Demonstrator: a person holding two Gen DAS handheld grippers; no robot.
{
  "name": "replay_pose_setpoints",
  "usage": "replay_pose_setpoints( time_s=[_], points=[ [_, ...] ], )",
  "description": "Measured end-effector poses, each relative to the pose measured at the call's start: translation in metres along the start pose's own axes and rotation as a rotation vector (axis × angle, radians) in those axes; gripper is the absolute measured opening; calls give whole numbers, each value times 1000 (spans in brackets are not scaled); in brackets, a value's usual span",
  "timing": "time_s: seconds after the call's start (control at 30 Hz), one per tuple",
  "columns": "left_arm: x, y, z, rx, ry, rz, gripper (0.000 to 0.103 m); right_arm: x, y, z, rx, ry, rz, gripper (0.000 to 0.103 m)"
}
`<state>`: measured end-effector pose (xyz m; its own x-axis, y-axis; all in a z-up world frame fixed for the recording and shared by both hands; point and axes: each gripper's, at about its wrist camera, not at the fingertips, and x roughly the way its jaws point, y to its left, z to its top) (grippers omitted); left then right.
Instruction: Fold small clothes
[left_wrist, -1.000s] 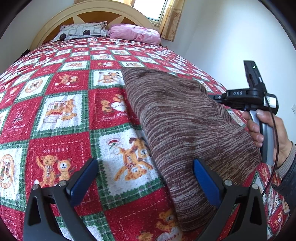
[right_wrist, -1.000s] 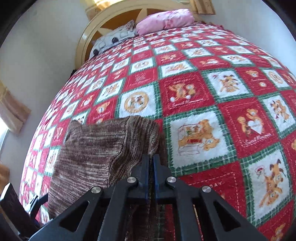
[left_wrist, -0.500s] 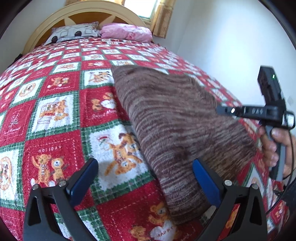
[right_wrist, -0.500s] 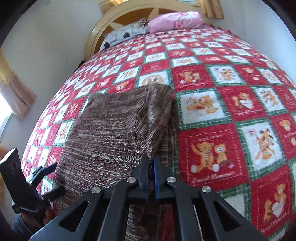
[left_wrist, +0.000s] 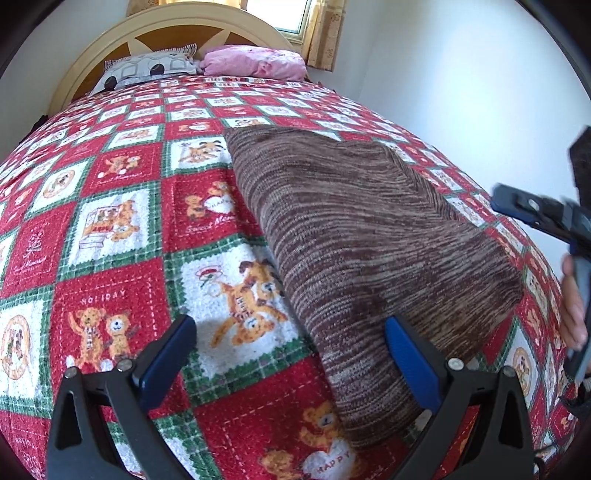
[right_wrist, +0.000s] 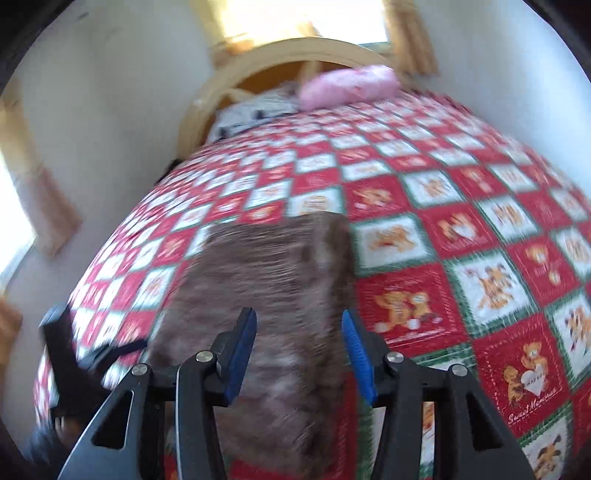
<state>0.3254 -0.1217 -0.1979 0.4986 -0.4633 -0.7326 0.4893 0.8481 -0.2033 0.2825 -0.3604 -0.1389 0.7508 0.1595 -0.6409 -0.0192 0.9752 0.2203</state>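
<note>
A brown striped knit garment (left_wrist: 362, 236) lies folded on the red, green and white bear-print quilt (left_wrist: 110, 221). My left gripper (left_wrist: 291, 347) is open and empty, hovering over the garment's near left edge. My right gripper (right_wrist: 299, 332) is open and empty above the same garment (right_wrist: 273, 280), which is blurred in the right wrist view. The right gripper also shows at the right edge of the left wrist view (left_wrist: 532, 214), clear of the cloth. The left gripper appears at the lower left of the right wrist view (right_wrist: 70, 354).
A grey patterned pillow (left_wrist: 147, 68) and a pink pillow (left_wrist: 255, 62) lie at the wooden headboard (left_wrist: 166, 26). White walls and a curtained window (left_wrist: 325, 33) stand behind. The quilt's right edge drops off near the person's hand (left_wrist: 574, 314).
My right gripper has opened and let go of the garment's edge, then pulled back and up. The garment now lies flat, folded. The left gripper stayed open and barely moved.
</note>
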Motion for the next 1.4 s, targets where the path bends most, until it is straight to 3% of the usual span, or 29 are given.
replay_pose_setpoints(
  time_s=[0.1,0.23,0.27,0.37,0.57,0.87,1.03,1.1,1.2,1.23,1.3,1.4],
  points=[
    [2,-1,1,6,8,12,103,11,15,-16,-81,66,12,50],
    [4,-4,0,18,15,28,103,36,4,-41,-95,181,-134,50],
    [4,-5,0,22,16,34,103,41,-6,-47,-67,201,-130,50],
    [4,-8,-1,34,19,47,103,32,-22,-52,7,165,-59,50],
    [4,-8,-1,28,20,47,103,18,-19,-46,-23,129,-77,52],
    [3,-5,1,8,11,35,103,5,-33,1,15,15,-64,53],
    [-17,-7,8,-11,-99,90,103,29,1,19,-73,27,63,53],
    [-20,-10,11,-28,-129,70,103,50,10,22,-97,83,99,53],
    [-4,-20,16,-5,-73,78,103,91,2,17,-87,223,-20,53],
    [5,-23,17,18,-40,101,103,96,0,16,-110,226,-61,53],
    [17,-28,16,52,26,115,103,94,-3,17,-129,225,-41,53],
    [15,-23,14,30,25,86,103,83,-6,21,-139,219,13,53]
  ],
)
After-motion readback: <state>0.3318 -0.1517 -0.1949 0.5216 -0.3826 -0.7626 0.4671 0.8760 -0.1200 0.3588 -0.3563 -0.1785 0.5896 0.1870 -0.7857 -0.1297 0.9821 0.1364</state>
